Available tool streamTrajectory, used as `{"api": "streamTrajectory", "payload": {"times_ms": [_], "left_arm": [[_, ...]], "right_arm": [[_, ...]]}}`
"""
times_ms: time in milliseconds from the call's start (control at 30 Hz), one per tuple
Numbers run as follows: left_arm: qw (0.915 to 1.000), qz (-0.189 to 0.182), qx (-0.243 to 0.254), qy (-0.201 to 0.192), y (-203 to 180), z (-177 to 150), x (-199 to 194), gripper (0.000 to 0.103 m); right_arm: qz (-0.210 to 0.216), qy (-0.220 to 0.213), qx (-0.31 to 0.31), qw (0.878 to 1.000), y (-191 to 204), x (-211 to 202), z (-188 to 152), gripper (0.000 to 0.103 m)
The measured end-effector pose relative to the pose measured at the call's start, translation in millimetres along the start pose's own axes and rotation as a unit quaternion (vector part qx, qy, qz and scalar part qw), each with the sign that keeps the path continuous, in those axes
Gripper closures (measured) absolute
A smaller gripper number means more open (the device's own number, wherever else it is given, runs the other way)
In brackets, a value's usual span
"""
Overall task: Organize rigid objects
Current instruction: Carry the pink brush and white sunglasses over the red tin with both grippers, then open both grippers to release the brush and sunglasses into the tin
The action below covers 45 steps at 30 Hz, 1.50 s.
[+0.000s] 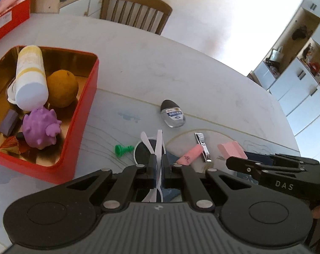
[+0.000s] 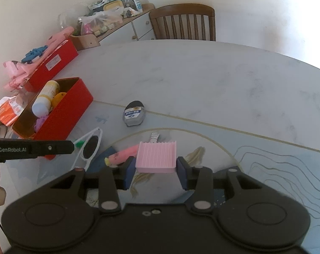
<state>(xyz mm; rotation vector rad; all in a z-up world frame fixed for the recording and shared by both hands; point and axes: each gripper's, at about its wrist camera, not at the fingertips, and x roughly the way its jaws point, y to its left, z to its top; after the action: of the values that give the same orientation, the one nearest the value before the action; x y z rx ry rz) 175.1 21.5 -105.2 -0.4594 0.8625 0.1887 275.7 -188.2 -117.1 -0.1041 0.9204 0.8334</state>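
Note:
My left gripper (image 1: 157, 158) is shut on the white frame of a pair of sunglasses (image 1: 143, 151) with dark lenses, held just right of the open red tin (image 1: 83, 97). The tin holds a white and yellow bottle (image 1: 30, 78), an orange (image 1: 62, 89) and a purple spiky toy (image 1: 41, 129). My right gripper (image 2: 156, 169) is shut on a pink ribbed block (image 2: 156, 155). On the table lie a green chess pawn (image 1: 121, 149), a small clear bottle (image 1: 173, 113), a nail clipper (image 1: 202, 147) and a pink tube (image 1: 190, 154).
A second red box (image 2: 54, 63) draped with pink cloth stands at the back left. An orange carton (image 2: 9, 110) sits left of the tin. A wooden chair (image 2: 183, 21) stands behind the round table. A cluttered sideboard (image 2: 121, 17) runs along the wall.

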Motion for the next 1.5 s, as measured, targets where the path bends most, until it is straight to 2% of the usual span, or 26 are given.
{"api": "streamTrajectory", "payload": {"times_ms": [267, 733, 967, 1200, 1500], "left_arm": [[0.9999, -0.008, 0.007, -0.002, -5, -4, -13, 0.099], [0.9976, -0.009, 0.015, -0.068, 7, 4, -76, 0.099], [0.9958, 0.005, 0.010, -0.091, 35, 11, -105, 0.099], [0.9933, 0.040, 0.009, -0.108, 77, 23, -129, 0.099], [0.9916, 0.063, 0.013, -0.113, 131, 51, -135, 0.099]], "right_arm": [[0.006, -0.005, -0.002, 1.000, 5, -10, -2, 0.062], [0.029, -0.049, -0.040, 0.998, 48, -43, 20, 0.062], [0.042, -0.061, -0.080, 0.994, 94, -41, 36, 0.062], [0.053, -0.068, -0.113, 0.990, 147, -25, 56, 0.062], [0.035, -0.062, -0.126, 0.990, 197, 13, 76, 0.062]]}}
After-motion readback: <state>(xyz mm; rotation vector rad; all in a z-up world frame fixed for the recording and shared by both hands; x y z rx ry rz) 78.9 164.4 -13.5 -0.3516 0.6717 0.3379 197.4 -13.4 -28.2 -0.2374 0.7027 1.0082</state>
